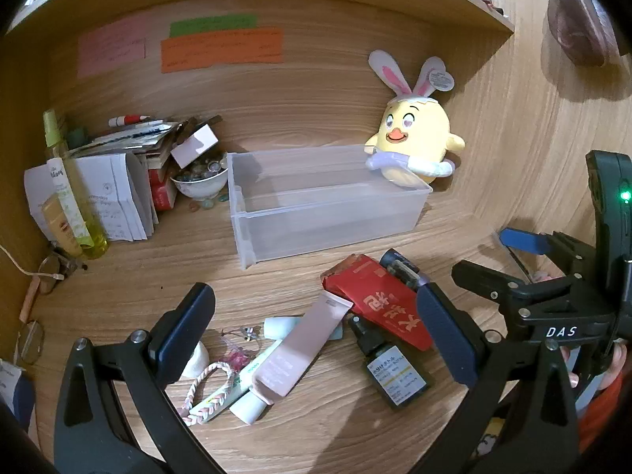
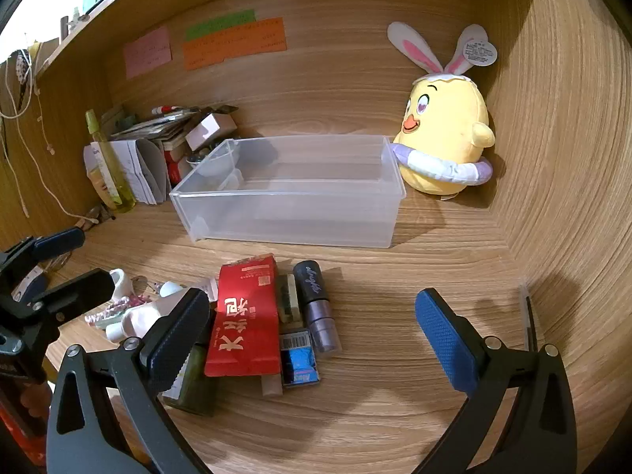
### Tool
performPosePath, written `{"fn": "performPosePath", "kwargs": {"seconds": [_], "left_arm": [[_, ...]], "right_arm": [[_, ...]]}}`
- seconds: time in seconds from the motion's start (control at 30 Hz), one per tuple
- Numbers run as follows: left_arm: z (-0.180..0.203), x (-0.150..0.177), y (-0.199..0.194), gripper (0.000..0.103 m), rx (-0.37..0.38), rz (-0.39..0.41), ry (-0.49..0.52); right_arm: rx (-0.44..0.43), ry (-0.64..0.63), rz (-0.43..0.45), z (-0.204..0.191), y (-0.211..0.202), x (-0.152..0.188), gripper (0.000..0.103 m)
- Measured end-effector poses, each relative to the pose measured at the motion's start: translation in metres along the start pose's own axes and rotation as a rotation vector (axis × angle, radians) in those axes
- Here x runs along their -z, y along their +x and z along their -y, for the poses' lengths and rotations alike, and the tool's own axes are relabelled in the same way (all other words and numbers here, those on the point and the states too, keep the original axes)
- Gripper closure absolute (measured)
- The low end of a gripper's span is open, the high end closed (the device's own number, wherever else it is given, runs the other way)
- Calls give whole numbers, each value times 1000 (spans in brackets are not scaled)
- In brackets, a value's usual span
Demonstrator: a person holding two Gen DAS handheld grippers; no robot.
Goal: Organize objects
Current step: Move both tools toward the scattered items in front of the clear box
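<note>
Both grippers are hovering over the wooden desk (image 2: pixel 395 414), tilting forward and downward toward the clutter. The left gripper (image 1: pixel 312 335) is spreading its jaws as wide as they go, nothing between the pads, and it is hanging above a pink tube (image 1: pixel 300 351), a dark spray bottle (image 1: pixel 389 367) and a braided band (image 1: pixel 209 391). The right gripper (image 2: pixel 312 331) is doing the same: jaws gaping wide, gripping nothing, framing a red packet (image 2: pixel 245 324) and a purple cylinder (image 2: pixel 318 308) lying just beside it. A small blue box (image 2: pixel 300 363) is sitting at the packet's near corner.

From the left wrist view the right tool is showing at the far right edge, with fingertips of the person's hand (image 1: pixel 616 359) wrapping its handle (an orange sleeve is peeking in below).

The clear plastic bin (image 2: pixel 292 201) is standing empty behind the pile, well apart from both grippers. A yellow chick plush (image 2: pixel 446 134) with rabbit ears is leaning against the bin's right end, in the corner of the desk.
</note>
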State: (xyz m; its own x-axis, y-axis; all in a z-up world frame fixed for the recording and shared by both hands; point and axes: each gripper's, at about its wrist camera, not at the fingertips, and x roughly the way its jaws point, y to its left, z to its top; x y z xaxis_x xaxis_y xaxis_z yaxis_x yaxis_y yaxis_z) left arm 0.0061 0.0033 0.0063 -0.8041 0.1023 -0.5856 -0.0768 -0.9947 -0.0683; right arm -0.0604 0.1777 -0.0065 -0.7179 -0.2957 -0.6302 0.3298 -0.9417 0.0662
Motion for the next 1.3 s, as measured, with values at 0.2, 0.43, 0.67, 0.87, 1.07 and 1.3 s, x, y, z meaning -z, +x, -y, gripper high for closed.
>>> {"fn": "performPosePath", "kwargs": {"seconds": [0.2,0.43,0.67,0.87,1.07,1.3], "left_arm": [[1,1,-1,0,5,3,-4],[1,0,1,0,10,0,-10],[1,0,2,0,7,0,-10],[1,0,6,0,12,-9,-12],[-7,-1,16,0,53,-53,-33],[-26,-5,24,0,77,-48,-80]], "right_arm": [[1,-6,-1,0,0,0,0],[0,-7,-2,0,0,0,0],[1,-5,-3,-1,1,0,0],[-5,-2,-10,-1,5,-2,0],[-4,7,-19,1,11,-4,0],[1,-11,-22,2,19,-8,0]]}}
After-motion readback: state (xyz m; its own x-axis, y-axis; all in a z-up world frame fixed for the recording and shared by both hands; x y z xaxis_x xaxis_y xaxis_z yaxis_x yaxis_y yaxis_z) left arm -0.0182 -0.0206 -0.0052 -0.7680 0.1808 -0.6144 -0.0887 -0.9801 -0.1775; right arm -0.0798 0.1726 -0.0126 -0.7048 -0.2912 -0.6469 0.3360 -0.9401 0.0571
